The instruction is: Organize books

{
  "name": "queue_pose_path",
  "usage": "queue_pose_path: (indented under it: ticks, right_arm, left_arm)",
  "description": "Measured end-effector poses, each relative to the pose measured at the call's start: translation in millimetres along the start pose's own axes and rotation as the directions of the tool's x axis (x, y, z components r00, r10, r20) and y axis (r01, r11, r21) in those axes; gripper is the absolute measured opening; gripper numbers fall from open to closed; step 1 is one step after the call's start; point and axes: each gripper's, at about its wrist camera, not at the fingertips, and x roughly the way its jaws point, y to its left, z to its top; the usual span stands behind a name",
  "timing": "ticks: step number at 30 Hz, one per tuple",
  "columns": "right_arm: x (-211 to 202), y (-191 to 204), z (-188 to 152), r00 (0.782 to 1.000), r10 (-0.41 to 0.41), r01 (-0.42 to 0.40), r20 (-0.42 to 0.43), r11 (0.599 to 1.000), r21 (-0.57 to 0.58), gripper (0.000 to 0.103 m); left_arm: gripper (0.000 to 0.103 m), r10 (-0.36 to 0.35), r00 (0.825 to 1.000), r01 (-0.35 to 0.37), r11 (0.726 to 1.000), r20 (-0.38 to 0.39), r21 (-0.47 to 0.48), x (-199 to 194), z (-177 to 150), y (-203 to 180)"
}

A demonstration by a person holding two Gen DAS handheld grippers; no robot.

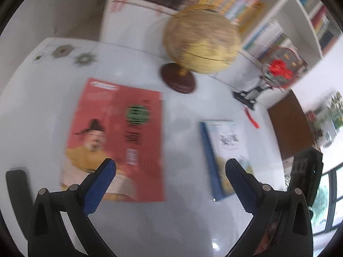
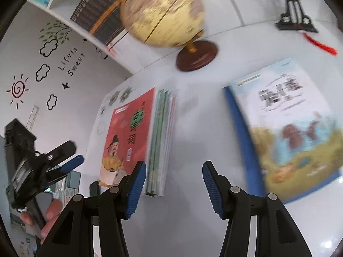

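Both grippers hovering empty over table: left gripper (image 1: pixel 170 171) gaping, right gripper (image 2: pixel 174 174) parted too. Red-topped stack (image 2: pixel 137 137) lying left of globe (image 2: pixel 163 12), blue book (image 2: pixel 287 128) right (awaiting stacking, probably).

Both wrist views downward; share table (image 1: pixel 182 224), globe (image 2: pixel 163 12).

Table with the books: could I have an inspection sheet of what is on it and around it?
Surface: white table, glossy.
Job's things: red book on top of a stack; blue book lying flat, apart from it.
Clutter: globe; black ornament stand.
Grippers: left gripper and right gripper, jaws apart, holding nothing.
Cables: nothing seen.
Surroundings: bookshelves; wall stickers.
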Motion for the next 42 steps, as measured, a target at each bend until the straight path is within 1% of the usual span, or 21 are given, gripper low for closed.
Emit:
queue_pose_path:
  ticks: [3, 6, 7, 10, 12, 14, 15, 17, 18, 19, 20, 21, 22, 27, 30, 33, 38, 42]
  right_arm:
    - [-28.1, -16.3, 6.4, 0.999, -0.019, 0.019, 0.029, 1.0, -0.02, 0.053]
    - [-59.1, -34.3, 15.0, 0.996, -0.059, 0.061, 0.069, 0.998, -0.032, 0.053]
    - [-71.9, -43.4, 18.8, 0.994, -0.069, 0.071, 0.083, 0.997, -0.031, 0.053]
    - [-96.2, -65.4, 27.8, 0.991, -0.085, 0.087, 0.102, 0.996, -0.022, 0.058]
    - [-109.5, -80.6, 33.0, 0.99, -0.088, 0.091, 0.109, 0.996, -0.02, 0.058]
    - [-119.6, -92.8, 38.0, 0.99, -0.086, 0.089, 0.116, 0.996, -0.025, 0.058]
    - [-122.0, -97.7, 40.1, 0.99, -0.086, 0.089, 0.114, 0.996, -0.03, 0.058]
    - [-125.1, -107.9, 44.4, 0.992, -0.079, 0.084, 0.101, 0.995, -0.046, 0.058]
    - [-125.9, -113.6, 45.8, 0.993, -0.076, 0.081, 0.095, 0.995, -0.052, 0.058]
    - [-127.0, -117.6, 47.2, 0.993, -0.073, 0.078, 0.091, 0.995, -0.056, 0.058]
    - [-126.5, -123.2, 48.7, 0.994, -0.065, 0.07, 0.082, 0.996, -0.06, 0.058]
    - [-126.1, -128.1, 49.4, 0.995, -0.06, 0.064, 0.076, 0.996, -0.061, 0.058]
    - [-125.7, -133.6, 50.6, 0.996, -0.056, 0.06, 0.071, 0.996, -0.061, 0.058]
    - [-123.6, -151.5, 55.6, 0.998, -0.042, 0.045, 0.048, 0.997, -0.058, 0.058]
    - [-121.6, -155.9, 57.4, 0.999, -0.034, 0.036, 0.039, 0.997, -0.061, 0.058]
    - [-119.7, -154.9, 58.2, 0.999, -0.033, 0.036, 0.033, 0.997, -0.072, 0.058]
    - [-114.4, -152.9, 58.4, 0.998, -0.056, 0.058, 0.027, 0.995, -0.079, 0.058]
    - [-103.5, -156.4, 59.6, 0.996, -0.087, 0.088, 0.013, 0.993, -0.084, 0.058]
  left_arm:
    - [0.101, -0.013, 1.0, 0.014, 0.999, -0.014, 0.031, 1.2, -6.0, -40.1]
    - [0.101, -0.031, 0.999, 0.033, 0.997, -0.023, 0.065, 7.2, -11.8, -78.2]
    - [0.101, -0.023, 0.999, 0.025, 0.997, -0.028, 0.077, 11.1, -13.5, -92.5]
    - [0.101, -0.021, 0.999, 0.025, 0.995, -0.043, 0.098, 20.2, -18.8, -122.1]
    - [0.101, -0.022, 0.998, 0.028, 0.994, -0.052, 0.102, 27.5, -23.0, -141.9]
    - [0.101, -0.009, 0.999, 0.014, 0.994, -0.048, 0.107, 32.1, -27.7, -157.1]
    - [0.101, 0.015, 0.999, -0.01, 0.993, -0.04, 0.115, 35.3, -30.7, -166.0]
    - [0.101, 0.088, 0.996, -0.084, 0.987, -0.019, 0.137, 43.2, -36.0, -179.9]
    - [0.101, 0.162, 0.987, -0.159, 0.974, -0.004, 0.159, 50.7, -39.4, -188.0]
    - [0.101, 0.231, 0.973, -0.229, 0.955, 0.011, 0.187, 59.3, -43.8, -195.6]
    - [0.101, 0.256, 0.967, -0.254, 0.946, 0.018, 0.203, 63.7, -46.1, -199.0]
    - [0.101, 0.284, 0.959, -0.279, 0.934, 0.012, 0.221, 71.7, -49.8, -204.0]
    - [0.1, 0.3, 0.954, -0.292, 0.929, -0.003, 0.227, 77.3, -52.1, -207.2]
    - [0.1, 0.302, 0.953, -0.289, 0.93, -0.022, 0.225, 84.5, -57.6, -221.6]
    - [0.1, 0.311, 0.95, -0.296, 0.924, -0.023, 0.24, 88.0, -57.2, -228.2]
    - [0.1, 0.302, 0.953, -0.287, 0.926, -0.025, 0.247, 91.5, -55.9, -232.1]
    - [0.1, 0.296, 0.955, -0.279, 0.929, -0.033, 0.245, 101.1, -50.8, -227.9]
    - [0.1, 0.299, 0.953, -0.278, 0.93, -0.056, 0.242, 114.8, -49.9, -217.9]
